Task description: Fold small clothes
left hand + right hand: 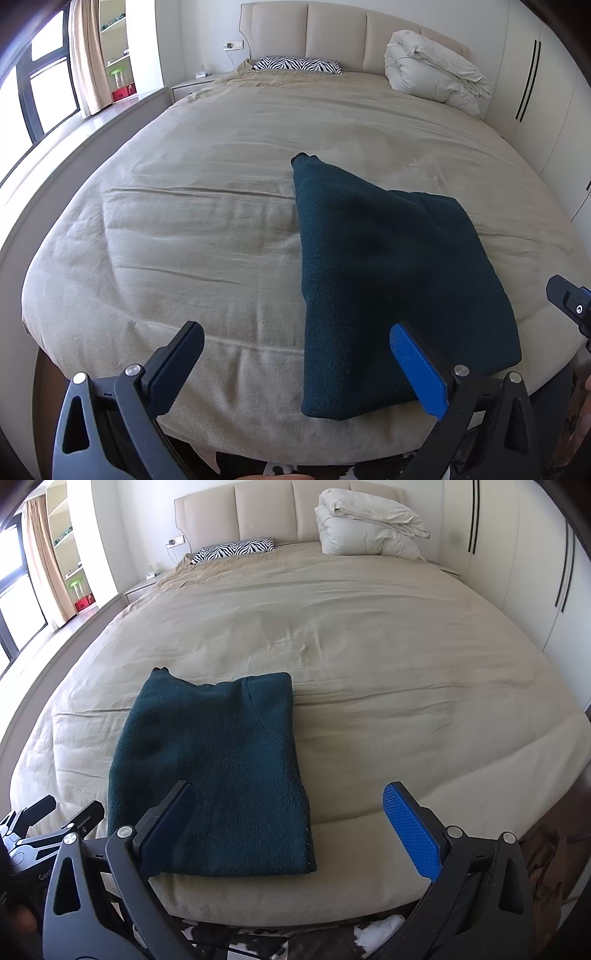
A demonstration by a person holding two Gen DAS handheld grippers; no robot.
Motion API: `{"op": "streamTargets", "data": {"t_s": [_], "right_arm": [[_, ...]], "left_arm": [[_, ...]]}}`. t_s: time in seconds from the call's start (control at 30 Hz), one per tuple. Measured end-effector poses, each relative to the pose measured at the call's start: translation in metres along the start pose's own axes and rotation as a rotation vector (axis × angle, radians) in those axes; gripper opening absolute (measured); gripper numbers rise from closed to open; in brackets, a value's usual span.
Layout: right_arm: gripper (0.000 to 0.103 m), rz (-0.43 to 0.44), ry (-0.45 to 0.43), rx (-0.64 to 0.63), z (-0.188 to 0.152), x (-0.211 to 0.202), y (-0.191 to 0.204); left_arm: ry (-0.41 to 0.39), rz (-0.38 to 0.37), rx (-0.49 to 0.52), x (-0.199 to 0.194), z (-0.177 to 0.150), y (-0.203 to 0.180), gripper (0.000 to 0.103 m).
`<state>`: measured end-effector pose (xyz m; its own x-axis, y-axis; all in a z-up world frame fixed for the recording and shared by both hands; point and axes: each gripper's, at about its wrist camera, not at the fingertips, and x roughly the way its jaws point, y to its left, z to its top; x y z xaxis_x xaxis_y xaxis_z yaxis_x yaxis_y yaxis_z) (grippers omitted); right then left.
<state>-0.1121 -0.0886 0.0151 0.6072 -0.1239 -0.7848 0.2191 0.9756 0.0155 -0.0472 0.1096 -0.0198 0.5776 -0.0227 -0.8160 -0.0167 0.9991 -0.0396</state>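
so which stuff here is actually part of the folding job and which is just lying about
Part of the job:
dark green sweater
left gripper, open
right gripper, open

Just lying about:
zebra pillow
folded white duvet

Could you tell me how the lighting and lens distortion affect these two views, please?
Left wrist view: the window at far left is blown out, and the fisheye bows the bed into a dome. Right wrist view: even daylight, the same bulge, dark vignetted corners, and the dark green sweater stays sharp enough to show its knit texture.
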Motion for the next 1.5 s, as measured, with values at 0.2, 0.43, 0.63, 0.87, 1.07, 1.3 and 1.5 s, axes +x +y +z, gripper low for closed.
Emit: {"op": "streamTargets", "data": {"t_s": [0.2,0.43,0.63,0.87,1.07,1.3,1.5], "right_arm": [[0.103,0.002,0.008,-0.009,-0.0011,0.0019,0.0033],[0.103,0.002,0.014,-0.015,-0.0024,0.0036,0.0059],[0.103,0.001,0.018,-0.017,-0.0028,0.0041,0.0067],[0.103,0.003,0.021,-0.019,-0.0047,0.0049,0.0066],[0.103,0.002,0.023,-0.02,-0.0048,0.0051,0.0064],[0.103,0.002,0.024,-0.02,-0.0051,0.0051,0.0069],[0.103,0.002,0.024,-0.019,-0.0053,0.0051,0.007]], "left_arm": [[-0.002,0.001,0.003,0.0003,-0.0009,-0.0007,0.103],[-0.004,0.003,0.005,0.0003,-0.0008,-0.001,0.103],[-0.003,0.003,0.012,-0.0002,-0.0004,-0.0017,0.103],[0.0,0.001,0.02,0.0004,-0.0006,-0.0025,0.103],[0.001,0.001,0.02,0.0002,-0.001,-0.003,0.103],[0.002,0.002,0.02,0.0008,-0.0017,-0.0039,0.103],[0.002,0.002,0.02,0.0007,-0.0018,-0.0041,0.103]]}}
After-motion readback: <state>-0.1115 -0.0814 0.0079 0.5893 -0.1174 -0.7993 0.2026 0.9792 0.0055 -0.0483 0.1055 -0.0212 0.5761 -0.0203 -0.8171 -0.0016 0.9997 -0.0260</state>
